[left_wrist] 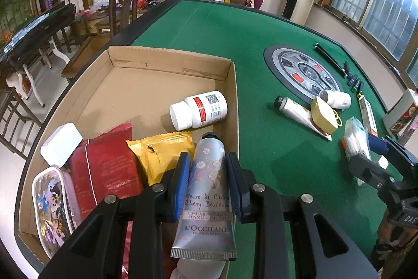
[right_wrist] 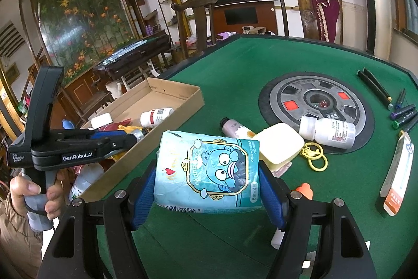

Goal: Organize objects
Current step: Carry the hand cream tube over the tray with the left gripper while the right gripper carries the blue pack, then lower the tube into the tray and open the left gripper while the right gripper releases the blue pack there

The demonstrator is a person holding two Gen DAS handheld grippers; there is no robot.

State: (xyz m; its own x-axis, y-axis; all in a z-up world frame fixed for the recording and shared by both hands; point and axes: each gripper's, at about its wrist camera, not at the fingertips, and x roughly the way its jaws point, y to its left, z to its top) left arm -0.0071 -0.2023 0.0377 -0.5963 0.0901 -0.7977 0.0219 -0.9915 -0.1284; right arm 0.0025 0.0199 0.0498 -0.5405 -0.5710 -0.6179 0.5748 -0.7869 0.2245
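Over the cardboard box (left_wrist: 230, 69), the left gripper (left_wrist: 207, 184) pinches the L'Occitane hand cream tube (left_wrist: 206, 190), nose down toward the yellow packet (left_wrist: 162, 156) and white pill bottle (left_wrist: 198, 109). Right gripper (right_wrist: 207, 187) squeezes the blue tissue pack (right_wrist: 209, 171) above the green table (right_wrist: 261, 56). Release the tube early and it could tip over the box wall; the soft pack may slip

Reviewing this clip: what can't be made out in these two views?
- Right wrist view: the orange-capped item is mostly hidden behind the right claw.
- Left wrist view: the hand cream tube lower end is hidden by the left claw.
- White bottle label print: too small.
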